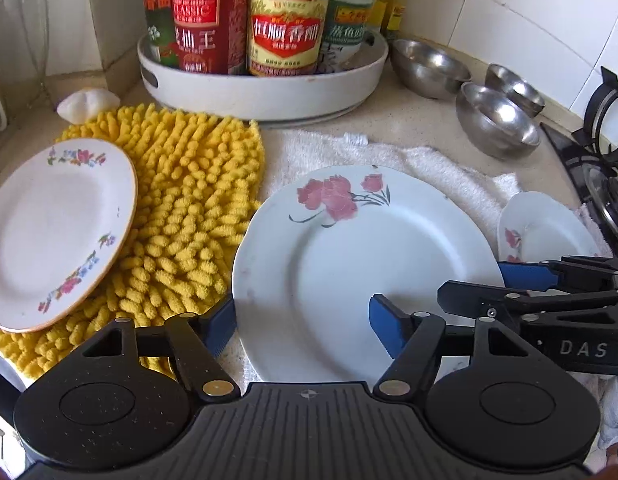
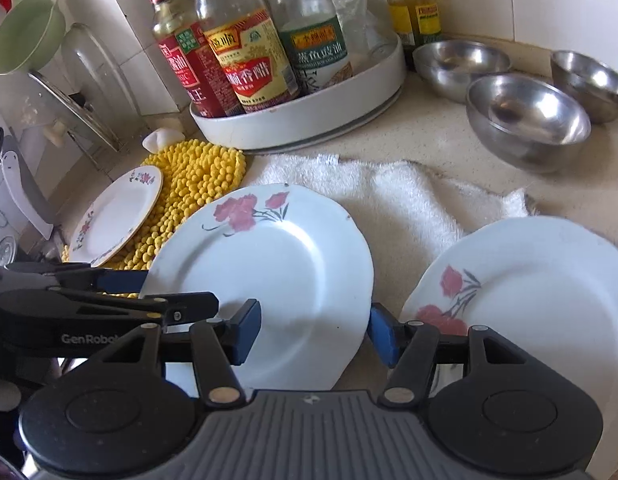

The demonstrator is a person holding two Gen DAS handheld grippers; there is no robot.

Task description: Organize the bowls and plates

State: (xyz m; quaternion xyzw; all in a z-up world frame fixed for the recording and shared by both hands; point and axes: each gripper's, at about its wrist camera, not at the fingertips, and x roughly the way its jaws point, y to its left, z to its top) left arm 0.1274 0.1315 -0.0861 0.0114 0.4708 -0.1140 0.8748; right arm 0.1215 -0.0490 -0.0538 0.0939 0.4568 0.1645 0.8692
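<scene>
Your left gripper (image 1: 303, 330) and right gripper (image 2: 315, 330) both hover with jaws apart at the near rim of the big flowered plate (image 1: 349, 264), clamping nothing. It lies on a white towel (image 1: 441, 168), steel bowls (image 2: 529, 120) grouped behind, well apart.

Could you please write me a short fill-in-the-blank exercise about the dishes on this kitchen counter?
1. The number of steel bowls on the counter is ____.
2. The small plate with the orange rim rests on a fluffy mat coloured ____.
3. The middle plate lies on a towel coloured ____.
4. The sauce bottles stand in a round ____.

Missing words: three; yellow; white; tray
</scene>
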